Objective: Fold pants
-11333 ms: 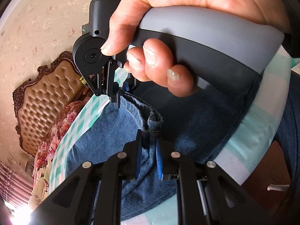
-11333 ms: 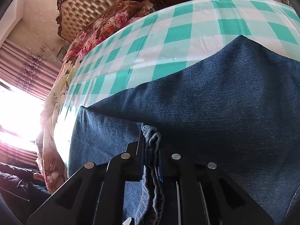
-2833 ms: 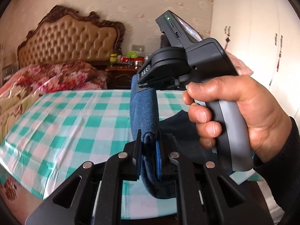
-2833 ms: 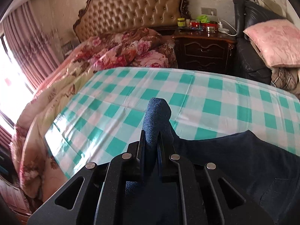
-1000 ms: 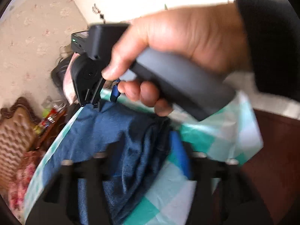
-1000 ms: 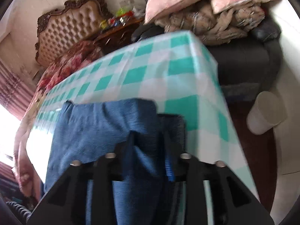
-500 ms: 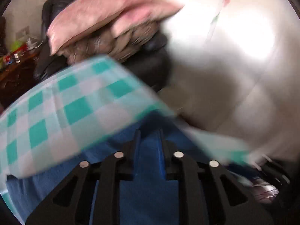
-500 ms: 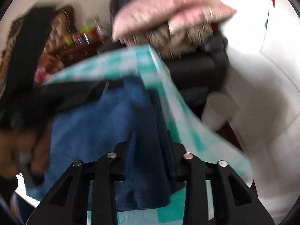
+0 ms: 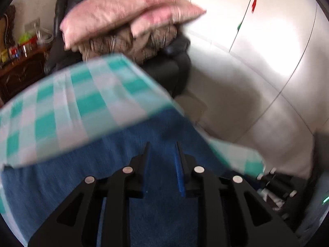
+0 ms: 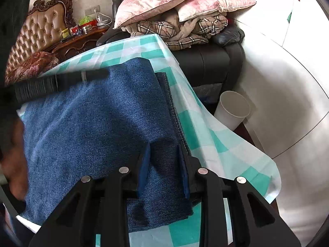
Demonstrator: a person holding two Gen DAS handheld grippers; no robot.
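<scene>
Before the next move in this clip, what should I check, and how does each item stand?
1. Pants folded and lying on the table: ok.
2. Layers flush: not ok; a stitched hem sticks out past the top layer.
3. Pants corner short of the table edge: ok, but close.
4. Left tongs free of denim: cannot tell; the jaws are opening over the pants and the view is blurred.
5. Right tongs gripping: cannot tell; the pads straddle denim at the corner.

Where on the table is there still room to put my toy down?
Bare checked tablecloth lies beyond the folded jeans, toward the dark armchair. A thinner strip runs along their stitched edge, by the white bin. The near side is crowded.
</scene>
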